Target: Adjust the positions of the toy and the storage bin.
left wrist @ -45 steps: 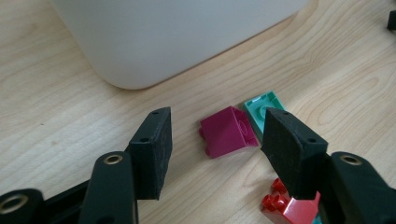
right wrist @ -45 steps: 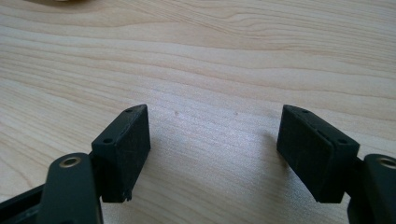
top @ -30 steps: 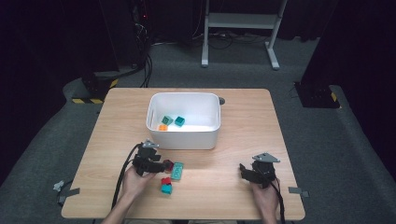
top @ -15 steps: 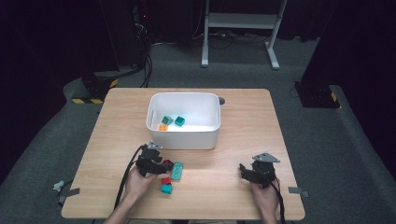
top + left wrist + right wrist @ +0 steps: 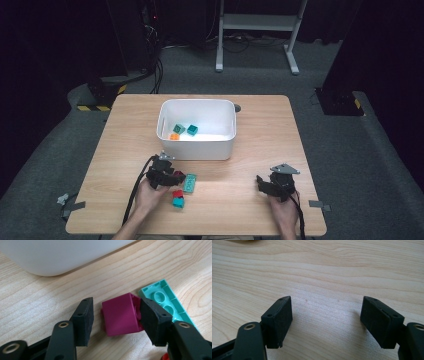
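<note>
A magenta brick [image 5: 121, 317] lies on the wooden table [image 5: 250, 150] between the jaws of my left gripper [image 5: 115, 313]. Those jaws have just been closing around it. The right pad [image 5: 150, 320] touches the brick's side, while a gap remains at the left pad [image 5: 85, 320], so the gripper is open. In the high view the left gripper [image 5: 172, 176] sits just in front of the white bin [image 5: 196, 145], with the magenta brick [image 5: 179, 175] at its tips. My right gripper [image 5: 327, 303] rests open over bare wood, also visible at the front right [image 5: 261, 182].
A teal plate [image 5: 165, 298] lies upside down right beside the magenta brick. A red brick [image 5: 177, 193] and a teal brick [image 5: 178, 202] sit nearer the front edge. Inside the bin lie an orange brick [image 5: 174, 136] and two teal ones [image 5: 186, 129].
The left gripper has edged slightly toward the magenta brick. The right hand has stayed where it was.
</note>
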The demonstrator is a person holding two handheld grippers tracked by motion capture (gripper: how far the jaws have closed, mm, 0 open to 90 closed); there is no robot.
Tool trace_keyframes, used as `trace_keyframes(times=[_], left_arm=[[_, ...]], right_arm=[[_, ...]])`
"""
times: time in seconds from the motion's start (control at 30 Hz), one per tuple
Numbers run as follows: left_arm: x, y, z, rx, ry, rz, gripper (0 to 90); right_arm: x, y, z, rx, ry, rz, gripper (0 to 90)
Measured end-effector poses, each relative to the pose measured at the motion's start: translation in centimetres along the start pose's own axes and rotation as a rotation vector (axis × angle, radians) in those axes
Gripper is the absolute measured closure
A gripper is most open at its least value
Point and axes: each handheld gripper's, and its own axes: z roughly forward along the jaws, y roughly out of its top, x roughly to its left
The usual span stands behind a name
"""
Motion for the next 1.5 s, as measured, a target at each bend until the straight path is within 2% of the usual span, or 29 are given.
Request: trace_keyframes(times=[0.27,1.3,1.5], left_arm=[[0.22,-0.05,0.04,-0.014,-0.001,-0.006,52.5],[0.62,0.02,-0.08,-0.022,-0.026,-0.017,54.8],[0.55,0.05,-0.38,-0.028,-0.018,-0.008,54.9]], right_arm=[[0.01,0.0,0.0,0.0,0.0,0.0,25.7],[0.0,0.0,0.0,0.0,0.0,0.0,25.7],[0.0,0.0,0.0,0.0,0.0,0.0,25.7]])
